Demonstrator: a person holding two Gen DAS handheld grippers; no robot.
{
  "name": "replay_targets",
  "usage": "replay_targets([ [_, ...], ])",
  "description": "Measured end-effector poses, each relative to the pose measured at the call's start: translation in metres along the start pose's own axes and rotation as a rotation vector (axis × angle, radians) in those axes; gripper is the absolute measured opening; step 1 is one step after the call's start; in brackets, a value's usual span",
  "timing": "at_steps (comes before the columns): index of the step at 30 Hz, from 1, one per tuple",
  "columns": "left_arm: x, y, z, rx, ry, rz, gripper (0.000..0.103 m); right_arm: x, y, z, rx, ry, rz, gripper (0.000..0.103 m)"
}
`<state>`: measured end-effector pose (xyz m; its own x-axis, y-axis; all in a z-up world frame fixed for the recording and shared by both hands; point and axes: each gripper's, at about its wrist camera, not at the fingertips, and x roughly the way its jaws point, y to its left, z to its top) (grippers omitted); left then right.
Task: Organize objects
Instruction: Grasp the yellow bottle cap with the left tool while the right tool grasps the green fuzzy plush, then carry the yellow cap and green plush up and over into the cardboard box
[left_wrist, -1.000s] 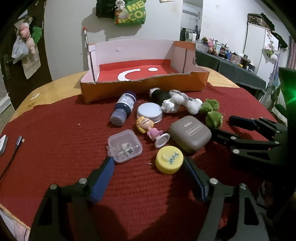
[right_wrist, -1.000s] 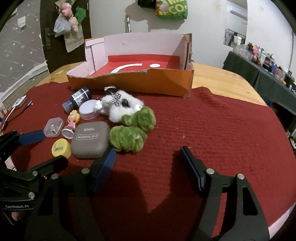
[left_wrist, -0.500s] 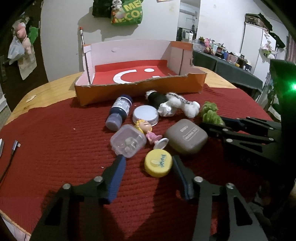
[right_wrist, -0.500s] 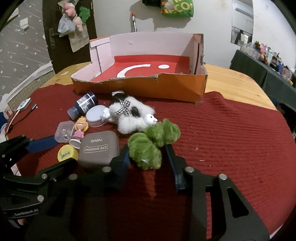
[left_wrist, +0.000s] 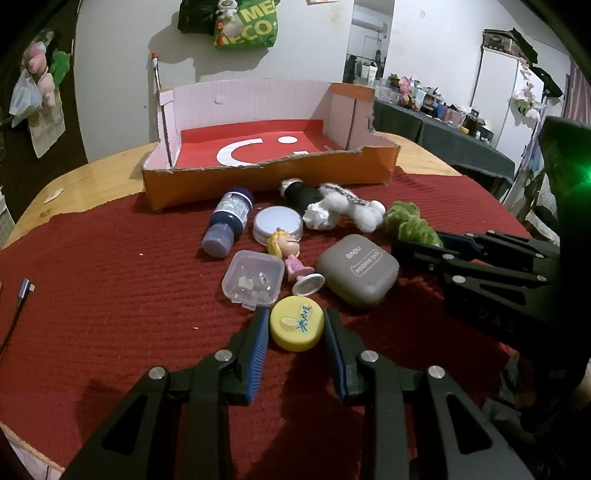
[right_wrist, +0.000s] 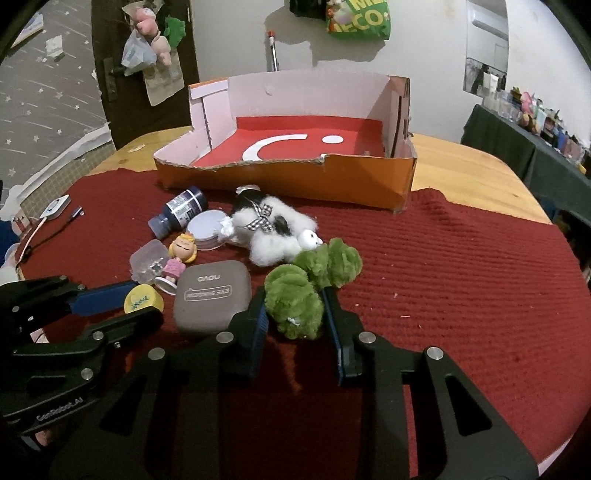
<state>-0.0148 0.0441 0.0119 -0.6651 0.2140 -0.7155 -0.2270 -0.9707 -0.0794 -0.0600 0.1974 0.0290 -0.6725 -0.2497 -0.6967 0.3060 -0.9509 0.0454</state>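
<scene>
- We find the cardboard box (left_wrist: 269, 184) at the far edge of the red cloth (left_wrist: 110, 280) with nothing in it; only its red printed floor shows, so no object is put away yet.
- All the items lie loose on the cloth in front of the box: blue bottle (left_wrist: 228, 227), round tin (left_wrist: 277, 224), white plush (left_wrist: 345, 212), doll figure (left_wrist: 290, 254), clear case (left_wrist: 254, 278) and grey eye-shadow case (left_wrist: 357, 269).
- Our left gripper (left_wrist: 296, 334) has just been closing, with the yellow cap (left_wrist: 297, 324) between its jaws. The pads sit at the cap's sides; we judge it gripped, still resting on the cloth.
- Our right gripper (right_wrist: 293, 314) has closed as far as it goes on the green plush (right_wrist: 295, 304), whose nearer lobe is pinched between the pads, just beside the grey case.
- Judgement: the task is at its start. Two first picks are secured; lifting, carrying to the box and all remaining items are outstanding.
</scene>
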Motion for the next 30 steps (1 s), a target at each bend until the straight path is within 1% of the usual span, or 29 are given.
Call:
replay_targets([
  [10,-0.012,0.002,0.001,-0.007,-0.022,-0.009,0.031,-0.01,0.004,0.003,0.004,-0.026,0.016,0.027],
  [15,-0.019,0.007,0.011,-0.015,-0.045,-0.024,0.031,-0.017,0.005,0.011,0.004,-0.053,0.035,0.027],
  [19,-0.023,0.011,0.023,-0.015,-0.07,-0.029,0.031,-0.024,0.005,0.022,-0.005,-0.095,0.042,0.027],
  [24,-0.029,0.011,0.039,0.006,-0.111,-0.007,0.031,-0.029,0.003,0.039,-0.001,-0.14,0.052,0.027],
  [30,-0.037,0.023,0.056,0.004,-0.155,0.034,0.031,-0.029,0.003,0.055,-0.011,-0.169,0.053,0.027],
])
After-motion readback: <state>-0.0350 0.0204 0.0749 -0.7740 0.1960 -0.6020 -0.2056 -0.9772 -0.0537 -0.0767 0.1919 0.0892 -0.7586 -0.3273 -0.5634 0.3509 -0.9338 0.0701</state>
